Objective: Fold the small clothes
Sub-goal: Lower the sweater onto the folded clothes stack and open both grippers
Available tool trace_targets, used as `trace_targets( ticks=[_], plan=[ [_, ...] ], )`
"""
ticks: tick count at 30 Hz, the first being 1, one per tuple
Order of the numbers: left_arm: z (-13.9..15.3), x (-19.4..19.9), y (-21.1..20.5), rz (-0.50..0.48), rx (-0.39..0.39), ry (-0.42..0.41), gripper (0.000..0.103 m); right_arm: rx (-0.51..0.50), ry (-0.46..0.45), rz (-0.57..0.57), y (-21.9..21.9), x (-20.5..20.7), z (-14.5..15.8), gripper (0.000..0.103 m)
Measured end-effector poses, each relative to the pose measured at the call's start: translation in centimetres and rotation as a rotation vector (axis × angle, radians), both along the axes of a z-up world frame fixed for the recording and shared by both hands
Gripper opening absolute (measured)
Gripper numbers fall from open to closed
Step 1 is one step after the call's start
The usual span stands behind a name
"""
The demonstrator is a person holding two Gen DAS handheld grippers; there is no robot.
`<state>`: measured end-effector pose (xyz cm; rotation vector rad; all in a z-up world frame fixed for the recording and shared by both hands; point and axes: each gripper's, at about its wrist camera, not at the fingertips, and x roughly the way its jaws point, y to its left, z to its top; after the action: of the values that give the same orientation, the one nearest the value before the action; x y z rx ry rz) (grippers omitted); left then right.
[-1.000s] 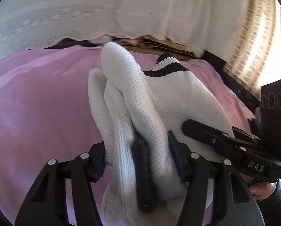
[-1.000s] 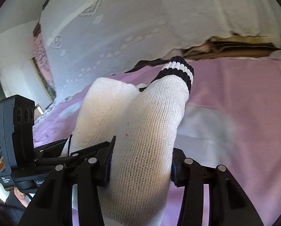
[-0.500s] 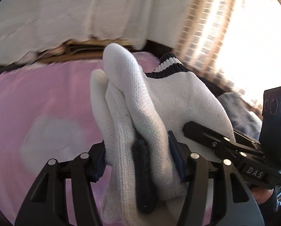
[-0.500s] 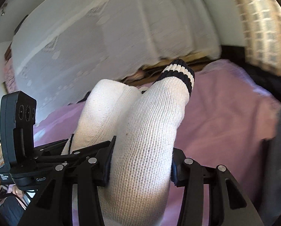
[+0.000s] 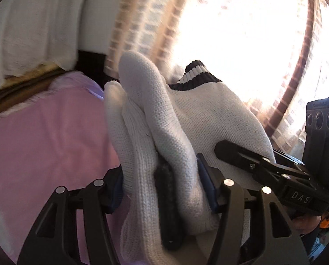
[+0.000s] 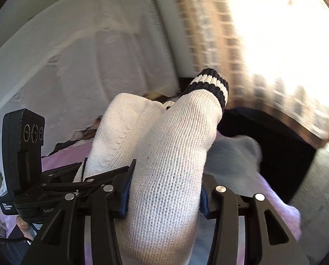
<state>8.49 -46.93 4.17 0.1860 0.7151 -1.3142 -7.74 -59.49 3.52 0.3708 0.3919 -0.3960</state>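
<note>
A folded pair of white socks with navy-striped cuffs is held up in the air above the pink bed. My left gripper is shut on the toe end of the bundle, its blue pads pressing both sides. In the right wrist view the same socks fill the middle, and my right gripper is shut on the cuff-side part. Each gripper shows in the other's view: the right gripper to the right, the left gripper to the left. Both grip the one bundle side by side.
The pink bedspread lies below at the left. A white lace cloth hangs behind it. A bright window with a patterned curtain fills the right. A grey garment lies on the bed near its dark far edge.
Both views have swung to the right, away from the bed and towards the bright window, and risen a little. The socks stay clamped the same way in both grippers.
</note>
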Motion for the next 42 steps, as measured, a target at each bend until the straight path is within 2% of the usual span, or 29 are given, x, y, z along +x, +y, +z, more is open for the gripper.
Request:
trace_targets(
  ticks=[4,7,10,13,15,20,21,25,27,31,34,42],
  plan=[
    [-3.5,-0.9,-3.4,-0.019,0.081,0.053,0.061,0.11,0.034,-0.047,-4.1,-1.4,-3.6,0.049],
    [-4.8,-0.8,-3.4,0.017,0.088,0.037,0.077,0.167,0.005,-0.033,-6.1,-1.6,-5.6,0.053],
    [-5.3,0.0,-3.3,0.046,0.096,0.049,0.089,0.155,-0.008,-0.021,-6.3,-1.2,-6.1,0.055],
    [-5.7,0.7,-2.8,0.058,0.095,0.079,0.091,0.159,-0.009,-0.018,-6.5,-0.9,-6.3,0.058],
    [-5.0,0.9,-2.4,0.075,0.084,0.081,0.091,0.178,-0.007,-0.017,-6.3,-0.9,-6.0,0.064],
    [-1.8,0.2,0.0,0.121,0.008,-0.035,0.091,0.075,0.027,-0.076,-4.9,-2.0,-3.7,0.065],
    [-1.5,0.3,0.4,0.129,0.005,-0.046,0.091,0.062,0.024,-0.087,-4.8,-2.2,-3.3,0.065],
    [-1.4,0.8,1.4,0.182,0.015,-0.095,0.091,-0.119,0.008,-0.162,-2.5,-3.2,-1.0,0.065],
    [-2.1,1.4,1.4,0.197,0.039,-0.085,0.091,-0.159,0.04,-0.179,-2.0,-3.1,-0.8,0.058],
    [-3.7,2.0,1.0,0.186,0.069,-0.038,0.092,-0.144,0.104,-0.179,-2.9,-2.1,-2.0,0.058],
    [-3.8,2.2,1.4,0.188,0.059,-0.02,0.092,-0.113,0.103,-0.189,-3.6,-2.5,-2.1,0.058],
    [-2.4,2.5,4.0,0.225,0.025,-0.049,0.092,-0.207,0.079,-0.174,-1.2,-2.0,1.1,0.059]
  ],
)
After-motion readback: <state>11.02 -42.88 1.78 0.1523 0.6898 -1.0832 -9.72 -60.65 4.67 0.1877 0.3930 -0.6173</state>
